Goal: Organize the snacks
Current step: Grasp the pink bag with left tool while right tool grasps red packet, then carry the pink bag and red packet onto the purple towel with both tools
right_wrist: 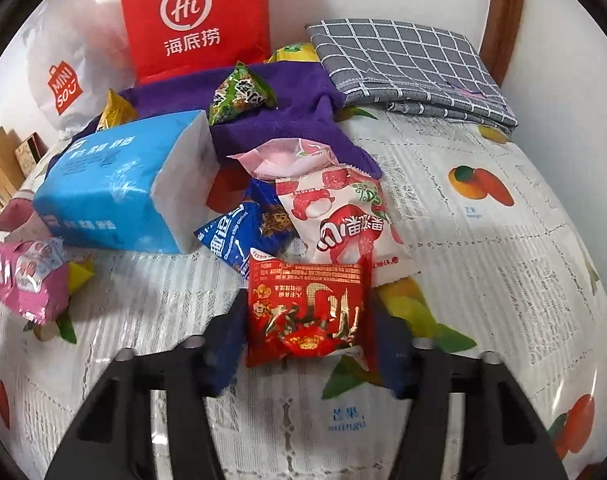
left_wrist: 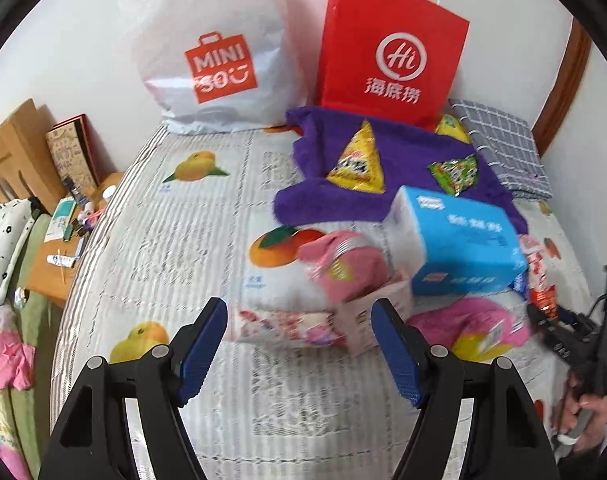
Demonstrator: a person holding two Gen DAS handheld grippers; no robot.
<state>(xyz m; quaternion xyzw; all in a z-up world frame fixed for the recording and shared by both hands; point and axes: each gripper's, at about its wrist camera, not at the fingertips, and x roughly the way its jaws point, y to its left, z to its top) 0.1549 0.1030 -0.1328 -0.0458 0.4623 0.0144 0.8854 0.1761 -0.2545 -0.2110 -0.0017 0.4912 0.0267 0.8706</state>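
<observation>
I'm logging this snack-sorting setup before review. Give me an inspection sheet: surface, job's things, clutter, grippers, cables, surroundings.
Surface: fruit-print cloth covering the table.
Job's things: red snack packet, white lychee packet, blue cookie packet, green packet, yellow packet, pink packets, all loosely piled.
Clutter: blue tissue pack, purple towel, grey checked cloth.
Grippers: left gripper open, nothing between its fingers; right gripper straddling the red snack packet, grip not confirmed.
Cables: nothing seen.
Surroundings: red paper bag and white plastic bag against the wall; cluttered side table alongside.
</observation>
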